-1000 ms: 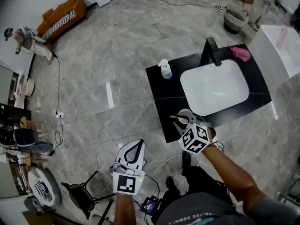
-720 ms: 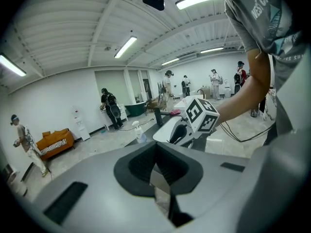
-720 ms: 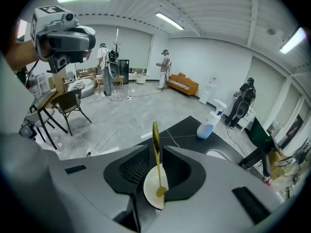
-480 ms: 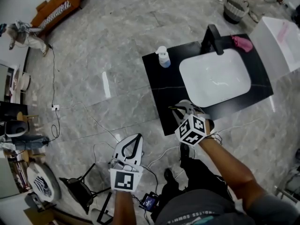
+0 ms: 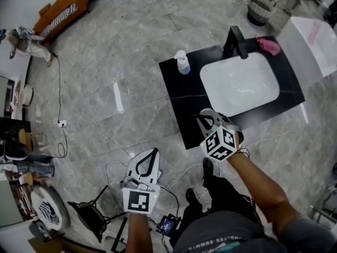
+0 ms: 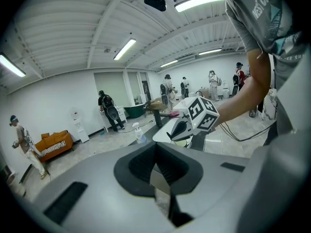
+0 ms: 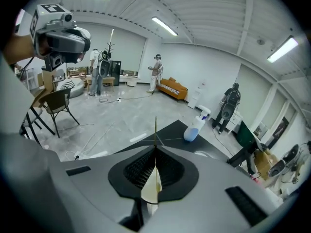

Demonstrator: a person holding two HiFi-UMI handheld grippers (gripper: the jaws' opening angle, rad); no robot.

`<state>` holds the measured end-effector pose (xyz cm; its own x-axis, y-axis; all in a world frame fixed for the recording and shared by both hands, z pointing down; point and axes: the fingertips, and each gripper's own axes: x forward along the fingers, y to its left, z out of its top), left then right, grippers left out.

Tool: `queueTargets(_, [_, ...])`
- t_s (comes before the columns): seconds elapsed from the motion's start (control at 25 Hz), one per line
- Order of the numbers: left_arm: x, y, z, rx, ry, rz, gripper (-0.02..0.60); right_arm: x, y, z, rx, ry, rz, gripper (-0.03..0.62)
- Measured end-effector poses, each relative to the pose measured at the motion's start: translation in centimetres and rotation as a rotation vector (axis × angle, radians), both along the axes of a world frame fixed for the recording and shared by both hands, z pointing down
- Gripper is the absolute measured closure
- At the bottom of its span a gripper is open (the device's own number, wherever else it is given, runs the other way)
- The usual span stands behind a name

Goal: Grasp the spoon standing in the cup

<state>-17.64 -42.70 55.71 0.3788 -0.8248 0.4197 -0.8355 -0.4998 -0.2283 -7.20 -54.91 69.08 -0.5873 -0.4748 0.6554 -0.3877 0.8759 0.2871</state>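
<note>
My right gripper [image 5: 203,118] hovers over the front edge of the black counter [image 5: 176,101]. It is shut on a cream spoon [image 7: 151,186]. The spoon sits edge-on between the jaws, and its thin dark handle [image 7: 155,130] pokes out past the fingertips. In the left gripper view the right gripper [image 6: 176,130] shows side-on, with a pale yellow piece just beneath it. No cup shows clearly in any view. My left gripper [image 5: 152,152] hangs low over the floor to the left, well away from the counter. Its jaws [image 6: 155,143] meet at the tips with nothing between them.
The counter holds a white sink basin [image 5: 239,86], a black tap [image 5: 235,42], a spray bottle [image 5: 182,63] and a pink cloth [image 5: 268,46]. A black chair [image 5: 89,217] and loose cables [image 5: 105,141] lie on the grey floor. A white table [image 5: 310,38] stands at the far right.
The right gripper has stayed shut at the counter's front edge and only turned slightly. The left gripper has barely moved. The head camera has shifted a little.
</note>
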Motion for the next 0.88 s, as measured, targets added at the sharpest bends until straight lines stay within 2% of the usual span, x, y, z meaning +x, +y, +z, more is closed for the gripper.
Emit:
queueTargets(0.36, [0.8,1.1,-2.9,0.035,0.015,0.025,0.58,2.0,1.2,-5.1,0.065,-0.044,0.053,0.56])
queueTargets(0.88, [0.4,5.4,-9.5,0.182,-0.053,0.071,0.58,2.4,6.0,-15.3,0.185,-0.141,0.074,0.56])
